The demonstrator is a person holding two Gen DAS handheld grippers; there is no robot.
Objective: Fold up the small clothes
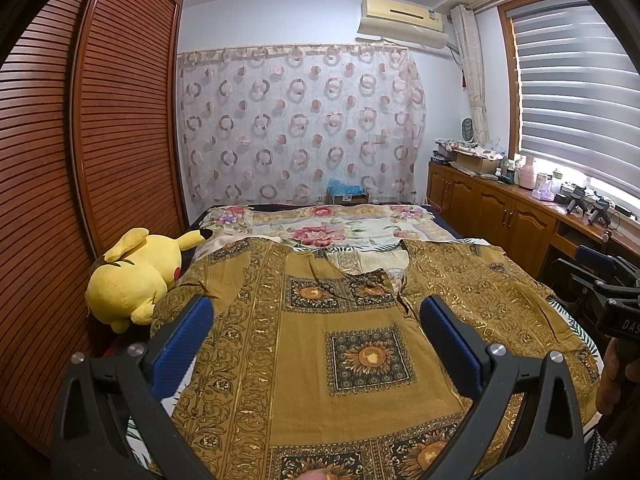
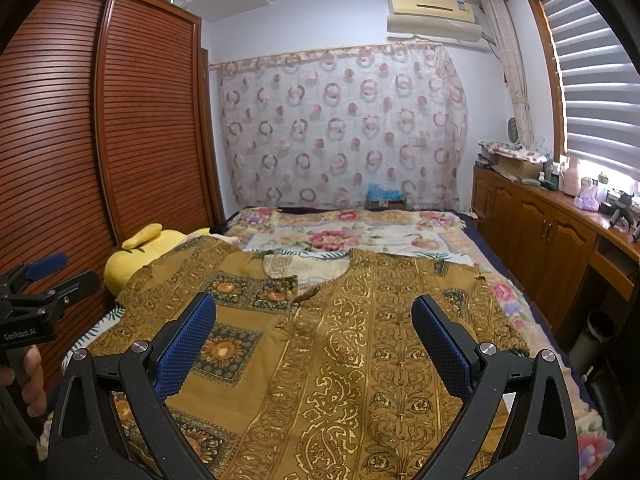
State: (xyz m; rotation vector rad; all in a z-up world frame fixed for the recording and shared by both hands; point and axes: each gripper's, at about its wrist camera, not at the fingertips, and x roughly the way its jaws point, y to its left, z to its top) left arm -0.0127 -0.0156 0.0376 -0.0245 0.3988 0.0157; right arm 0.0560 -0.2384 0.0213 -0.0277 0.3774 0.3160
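Ochre shirt (image 1: 360, 320) flat, below both spread grippers

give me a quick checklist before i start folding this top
1. Left tool open, nothing held: ok.
2. Right tool open, nothing held: ok.
3. Top spread flat on the bed, neckline away from the tools: ok.
4. Left sleeve clear: not ok, it lies against the plush.
5. Right sleeve lying flat with its edge in sight: ok.
6. Near hem reachable: cannot tell, it is below both views.
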